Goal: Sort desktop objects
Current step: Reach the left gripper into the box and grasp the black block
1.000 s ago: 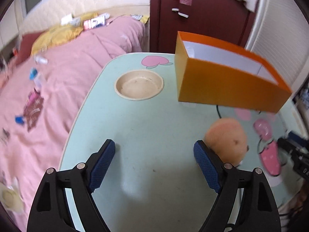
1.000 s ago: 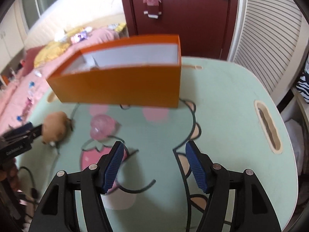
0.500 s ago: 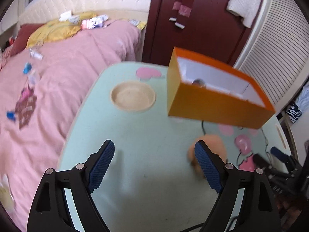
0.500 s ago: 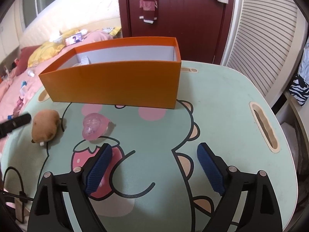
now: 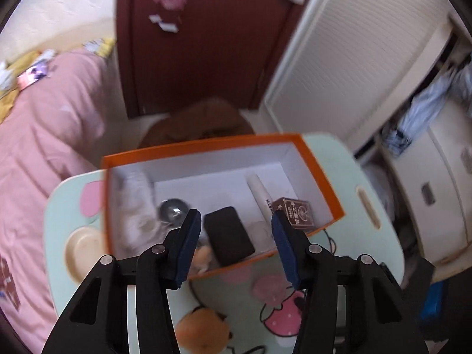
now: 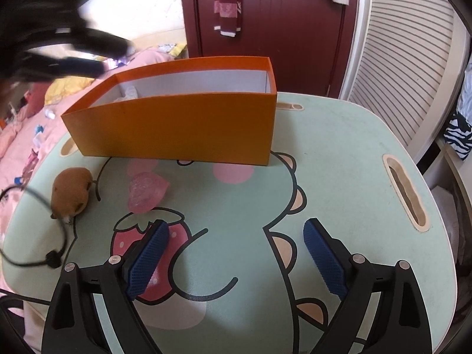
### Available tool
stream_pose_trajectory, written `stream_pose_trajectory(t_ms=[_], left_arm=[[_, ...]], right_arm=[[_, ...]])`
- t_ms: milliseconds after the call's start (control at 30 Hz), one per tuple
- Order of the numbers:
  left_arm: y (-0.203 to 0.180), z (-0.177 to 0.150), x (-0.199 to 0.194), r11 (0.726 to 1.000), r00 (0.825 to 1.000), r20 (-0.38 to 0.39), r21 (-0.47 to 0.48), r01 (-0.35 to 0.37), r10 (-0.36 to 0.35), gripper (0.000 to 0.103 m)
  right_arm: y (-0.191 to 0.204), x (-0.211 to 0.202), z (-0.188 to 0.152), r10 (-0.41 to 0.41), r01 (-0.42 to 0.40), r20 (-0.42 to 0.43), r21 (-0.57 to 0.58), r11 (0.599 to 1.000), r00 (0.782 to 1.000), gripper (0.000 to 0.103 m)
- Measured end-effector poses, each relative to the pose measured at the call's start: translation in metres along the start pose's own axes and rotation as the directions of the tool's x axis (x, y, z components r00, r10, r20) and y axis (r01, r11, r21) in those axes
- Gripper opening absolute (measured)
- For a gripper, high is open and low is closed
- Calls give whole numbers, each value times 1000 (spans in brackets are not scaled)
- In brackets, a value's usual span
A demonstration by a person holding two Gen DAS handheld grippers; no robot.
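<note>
An orange box [image 6: 183, 124] stands on the mint-green table [image 6: 354, 153]. In the left wrist view the box [image 5: 321, 174] holds a black block [image 5: 228, 237], a white tube [image 5: 259, 193], a brown card pack [image 5: 293, 211], a dark ball [image 5: 174, 209] and white fluff [image 5: 135, 206]. My left gripper [image 5: 234, 243] is open and empty, high above the box's near wall. A brown hamster plush [image 6: 70, 194] and a pink translucent piece [image 6: 146, 190] lie on the table left of my right gripper [image 6: 236, 253], which is open and empty above the table.
A cream round dish [image 5: 81, 250] sits left of the box. A black cable [image 6: 44, 221] loops by the plush. The table has slots [image 6: 405, 191] at its right edge. A pink bed [image 5: 44, 135] lies to the left, with a dark red door [image 6: 265, 29] behind.
My left gripper has risen and swung right, from low over the table to above the open box. My right gripper has pulled back slightly and stays open.
</note>
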State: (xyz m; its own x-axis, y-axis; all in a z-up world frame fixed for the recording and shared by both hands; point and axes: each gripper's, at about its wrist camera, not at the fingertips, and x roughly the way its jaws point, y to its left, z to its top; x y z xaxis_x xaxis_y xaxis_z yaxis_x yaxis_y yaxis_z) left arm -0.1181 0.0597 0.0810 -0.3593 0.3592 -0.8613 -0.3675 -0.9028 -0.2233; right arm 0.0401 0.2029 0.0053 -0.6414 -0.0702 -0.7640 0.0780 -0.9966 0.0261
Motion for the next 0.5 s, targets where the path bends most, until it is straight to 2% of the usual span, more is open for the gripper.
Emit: stream_pose_trajectory(t_ms=[100,167,233,367,433,500], left_arm=[[-8,10,31,998,992,-114,14,-54,56,52],[-9,13,44,996,983,-157,26,-91,94,52],[-6,13,51,995,975,-199,19,-97,99,52],[1,5,71,996,953,-291,1,-85,81,52],[4,5,75,999,956,-292,-21,-41,33,52],[3,5,75,1000,957,-291,-13,-20,15,50]], right_arm=[[-3,-2,0,11,-11,4,8,1000,1000,93],[-5,-3,1,18,-18,5,11,1000,1000,93],[-6,-4,2,22,-22,5,12,1000,1000,93],[-8,-5,3,31,-31,7,19,999,999,93],[-9,-5,4,34,-34,7,22,999,999,93],[-10,-5,5,36,-37,9,26,999,999,93]])
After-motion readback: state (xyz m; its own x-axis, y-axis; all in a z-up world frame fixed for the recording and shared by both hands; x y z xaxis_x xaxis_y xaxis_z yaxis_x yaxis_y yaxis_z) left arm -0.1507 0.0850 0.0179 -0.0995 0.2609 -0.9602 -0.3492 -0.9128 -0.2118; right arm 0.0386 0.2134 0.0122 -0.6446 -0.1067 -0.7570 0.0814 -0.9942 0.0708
